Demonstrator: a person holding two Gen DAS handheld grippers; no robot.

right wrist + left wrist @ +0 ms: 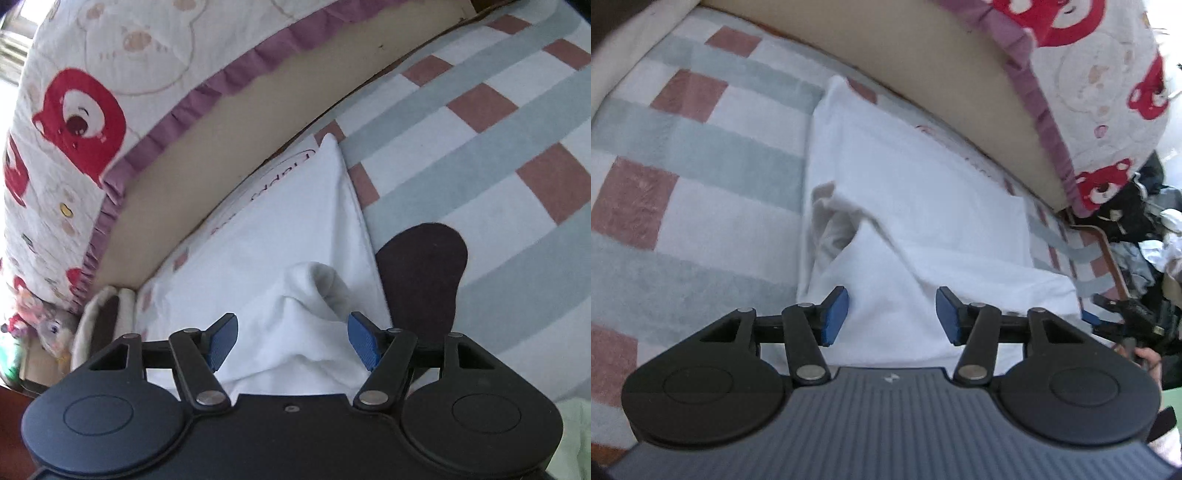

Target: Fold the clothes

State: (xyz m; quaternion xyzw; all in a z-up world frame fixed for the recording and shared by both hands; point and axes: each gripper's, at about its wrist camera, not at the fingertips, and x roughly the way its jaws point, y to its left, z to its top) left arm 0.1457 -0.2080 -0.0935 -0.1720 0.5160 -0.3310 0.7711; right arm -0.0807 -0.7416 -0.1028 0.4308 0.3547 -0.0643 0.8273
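Left gripper (892, 315): jaws parted, blue pads clear of the cloth, nothing held. White garment (916, 206): partly folded, lying on the checked blanket (683, 155) along its far edge, against the beige bed base (923, 62); one fold stands rumpled. Right gripper (293, 339): jaws wide, empty, above the garment's bunched near end. Dark patch (424, 273) just right of the garment.

Black linkage grippers (892, 314), blue ribbed pads (364, 341), silver rivets.
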